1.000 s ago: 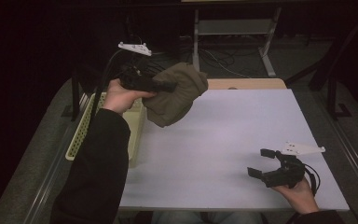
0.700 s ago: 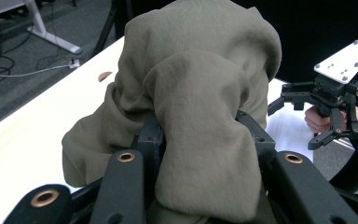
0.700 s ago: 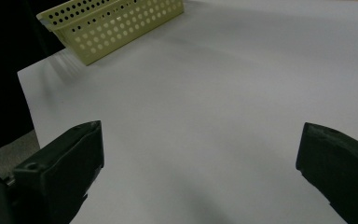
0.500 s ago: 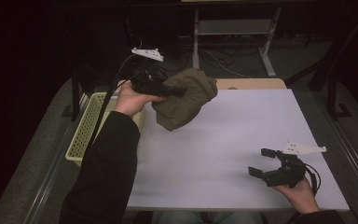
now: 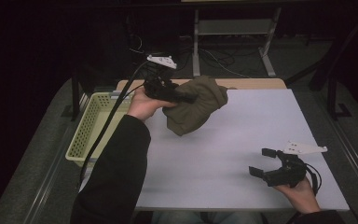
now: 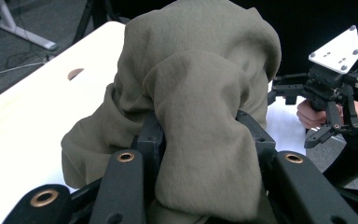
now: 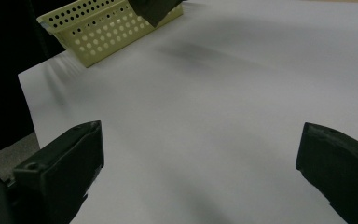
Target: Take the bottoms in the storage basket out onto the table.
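An olive-green cloth (image 5: 196,105) hangs bunched above the far left part of the white table (image 5: 242,135), with my left gripper (image 5: 189,98) shut on it. In the left gripper view the cloth (image 6: 200,107) drapes over both jaws and hides their tips. My right gripper (image 5: 261,162) rests open near the table's front right corner, held by a hand, nothing between its fingers (image 7: 65,163). The right gripper (image 6: 328,98) also appears beyond the cloth in the left gripper view.
A pale yellow perforated basket (image 5: 86,130) stands at the table's left edge, also seen as the basket (image 7: 107,32) in the right gripper view. A wooden strip (image 5: 256,83) runs along the table's far edge. Cables and a metal stand lie on the dark floor behind.
My left gripper has carried the cloth rightward from over the basket to over the table. The right gripper has stayed put, open.
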A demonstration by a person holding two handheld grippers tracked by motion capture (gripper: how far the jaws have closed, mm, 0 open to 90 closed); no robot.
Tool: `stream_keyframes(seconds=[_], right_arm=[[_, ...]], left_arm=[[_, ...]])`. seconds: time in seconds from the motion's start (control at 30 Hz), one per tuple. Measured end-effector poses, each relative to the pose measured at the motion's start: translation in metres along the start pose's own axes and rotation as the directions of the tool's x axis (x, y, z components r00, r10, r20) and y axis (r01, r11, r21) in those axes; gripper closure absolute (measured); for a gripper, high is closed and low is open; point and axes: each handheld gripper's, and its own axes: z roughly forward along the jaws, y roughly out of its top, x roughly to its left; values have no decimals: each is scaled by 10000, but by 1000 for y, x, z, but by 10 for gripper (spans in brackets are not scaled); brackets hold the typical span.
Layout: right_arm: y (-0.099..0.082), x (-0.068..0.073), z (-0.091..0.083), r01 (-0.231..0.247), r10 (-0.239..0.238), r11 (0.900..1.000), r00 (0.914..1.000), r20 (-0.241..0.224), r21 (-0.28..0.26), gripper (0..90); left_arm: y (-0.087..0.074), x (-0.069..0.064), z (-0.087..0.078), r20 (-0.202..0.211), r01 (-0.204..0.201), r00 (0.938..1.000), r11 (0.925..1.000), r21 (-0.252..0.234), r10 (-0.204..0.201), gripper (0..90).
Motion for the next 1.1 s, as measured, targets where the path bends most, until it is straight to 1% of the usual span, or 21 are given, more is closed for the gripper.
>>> stream_keyframes(seconds=[0.17,0.2,0.23,0.27,0.37,0.53,0.6,0.7,1.0,1.1], right_arm=[[0,-1,0,49,-49,10000,10000,21,-40,3],[0,-1,0,63,-63,10000,10000,16,-41,3],[0,-1,0,64,-64,10000,10000,12,-31,3],[0,-1,0,62,-62,10000,10000,12,-28,3],[0,-1,0,62,-62,10000,10000,-2,-34,3],[0,0,0,82,-82,10000,10000,-16,0,3],[0,0,0,36,-36,10000,10000,-25,23,3],[-1,0,0,98,-98,9999,9999,-28,23,3],[-1,0,0,58,-57,10000,10000,-43,20,3],[-1,0,0,85,-85,10000,10000,-43,-8,3]], left_arm=[[-2,0,13,136,-5,9999,9999,117,3,589],[-2,0,14,152,-36,9999,9999,140,34,589],[-2,0,16,186,15,9998,9999,146,-18,589],[-2,0,18,222,-41,9997,9999,112,39,590],[-3,-1,23,300,32,9995,9999,145,-36,589],[-5,-1,31,403,-54,9992,9998,199,46,589],[-6,-1,34,505,-24,9987,9998,218,13,589],[-7,-1,40,607,49,9981,9997,224,-63,589],[-13,-2,59,788,61,9969,9995,312,-85,588],[-15,-3,65,860,54,9963,9991,416,-89,588]])
